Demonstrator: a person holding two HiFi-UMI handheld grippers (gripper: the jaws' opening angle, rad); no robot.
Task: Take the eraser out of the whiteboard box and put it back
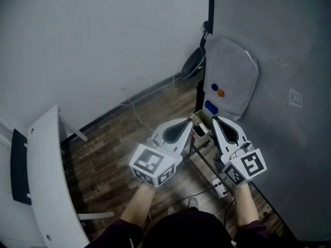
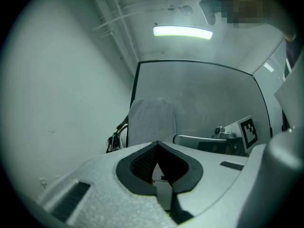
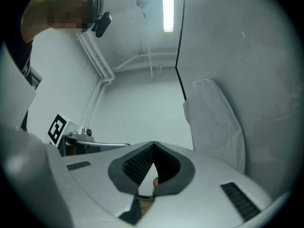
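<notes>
In the head view both grippers point at the foot of a grey whiteboard (image 1: 279, 87). A small cream box (image 1: 201, 124) hangs on the board's stand between their tips, with something red inside. A blue block (image 1: 209, 107), perhaps the eraser, sits on the board just above the box. My left gripper (image 1: 190, 122) is shut with nothing between its jaws, its tips meeting (image 2: 156, 143). My right gripper (image 1: 213, 119) is also shut and empty, its tips touching (image 3: 153, 144). Neither touches the blue block.
A pale sheet (image 1: 232, 79) hangs on the board with a blue magnet (image 1: 214, 87) and an orange magnet (image 1: 221, 93). A white desk (image 1: 49, 180) stands at the left. A power strip (image 1: 220, 186) and cables lie on the wooden floor (image 1: 114, 143).
</notes>
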